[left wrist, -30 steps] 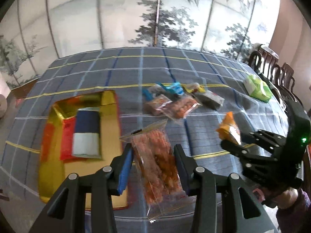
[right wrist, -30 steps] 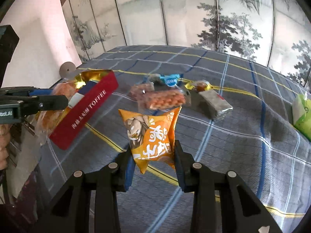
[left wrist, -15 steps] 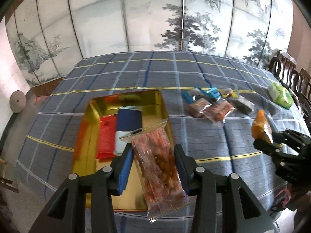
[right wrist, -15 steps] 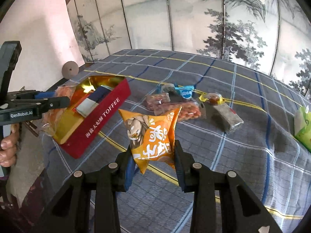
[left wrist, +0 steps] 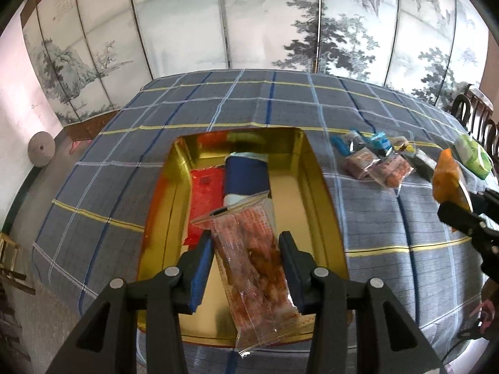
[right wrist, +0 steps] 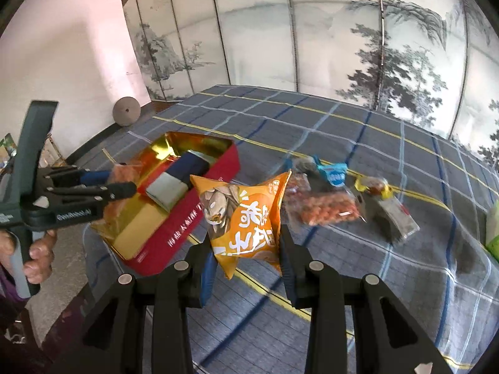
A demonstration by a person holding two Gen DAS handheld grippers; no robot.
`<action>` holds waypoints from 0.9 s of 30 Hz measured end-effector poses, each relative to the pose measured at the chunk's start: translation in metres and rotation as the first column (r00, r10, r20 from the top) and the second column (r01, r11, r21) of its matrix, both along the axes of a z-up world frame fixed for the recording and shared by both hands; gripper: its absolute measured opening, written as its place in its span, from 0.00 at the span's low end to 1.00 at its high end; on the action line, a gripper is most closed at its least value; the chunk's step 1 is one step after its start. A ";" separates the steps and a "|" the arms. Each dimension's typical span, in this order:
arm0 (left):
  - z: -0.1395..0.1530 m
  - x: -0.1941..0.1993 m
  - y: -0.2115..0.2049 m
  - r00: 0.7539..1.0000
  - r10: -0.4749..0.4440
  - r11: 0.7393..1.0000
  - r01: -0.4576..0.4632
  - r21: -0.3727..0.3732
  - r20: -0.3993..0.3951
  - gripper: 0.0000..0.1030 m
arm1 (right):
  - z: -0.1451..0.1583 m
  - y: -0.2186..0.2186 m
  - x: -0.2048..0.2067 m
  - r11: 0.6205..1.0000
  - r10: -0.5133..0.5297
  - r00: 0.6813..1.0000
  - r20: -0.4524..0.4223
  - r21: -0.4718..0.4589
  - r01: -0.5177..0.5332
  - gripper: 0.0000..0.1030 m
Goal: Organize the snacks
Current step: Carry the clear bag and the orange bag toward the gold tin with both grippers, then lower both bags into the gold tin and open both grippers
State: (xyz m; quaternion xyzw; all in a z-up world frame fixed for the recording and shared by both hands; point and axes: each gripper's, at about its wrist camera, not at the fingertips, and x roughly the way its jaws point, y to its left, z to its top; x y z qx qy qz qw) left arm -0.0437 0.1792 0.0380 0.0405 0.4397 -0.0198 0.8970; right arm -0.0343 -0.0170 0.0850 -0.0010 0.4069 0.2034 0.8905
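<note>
My left gripper [left wrist: 246,249] is shut on a clear packet of orange-red snacks [left wrist: 252,261], which hangs over the near half of the gold-lined tin [left wrist: 324,193]. Inside the tin lie a blue-and-white packet [left wrist: 246,177] and a red packet [left wrist: 205,199]. My right gripper [right wrist: 246,249] is shut on an orange snack packet [right wrist: 243,215], held in the air to the right of the tin's red wall [right wrist: 187,227]. In the right wrist view the left gripper [right wrist: 121,180] shows at the left above the tin. The right gripper [left wrist: 458,202] appears at the right edge of the left wrist view.
Several loose snacks lie on the checked tablecloth to the right of the tin: a peanut packet [right wrist: 324,208], a blue packet [right wrist: 333,174], a grey packet [right wrist: 389,215] and a green packet [left wrist: 474,155]. Chairs [left wrist: 474,115] stand at the far right. A person's hand [right wrist: 37,249] grips the left handle.
The left gripper has carried the clear packet leftward, from beside the tin to over it. The right gripper has risen a little with the orange packet.
</note>
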 end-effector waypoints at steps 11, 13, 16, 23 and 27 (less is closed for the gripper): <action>-0.015 0.008 0.015 1.000 0.026 1.000 -0.026 0.010 -0.018 0.42 | 0.011 0.022 0.016 0.999 0.030 1.000 0.008 0.037 -0.030 0.32; -0.017 0.010 0.017 0.999 0.028 1.000 -0.028 0.007 -0.023 0.42 | 0.012 0.027 0.018 0.999 0.038 0.999 0.010 0.039 -0.038 0.32; -0.020 0.011 0.020 0.999 0.033 0.999 -0.033 0.009 -0.026 0.42 | 0.013 0.035 0.024 0.997 0.054 0.999 0.009 0.047 -0.054 0.32; -0.026 0.014 0.025 0.999 0.038 0.999 -0.038 0.004 -0.037 0.42 | 0.011 0.060 0.045 0.993 0.099 0.995 -0.006 0.068 -0.099 0.32; -0.030 0.015 0.030 0.998 0.041 0.999 -0.042 -0.002 -0.044 0.42 | 0.007 0.070 0.054 0.991 0.109 0.994 -0.020 0.083 -0.107 0.32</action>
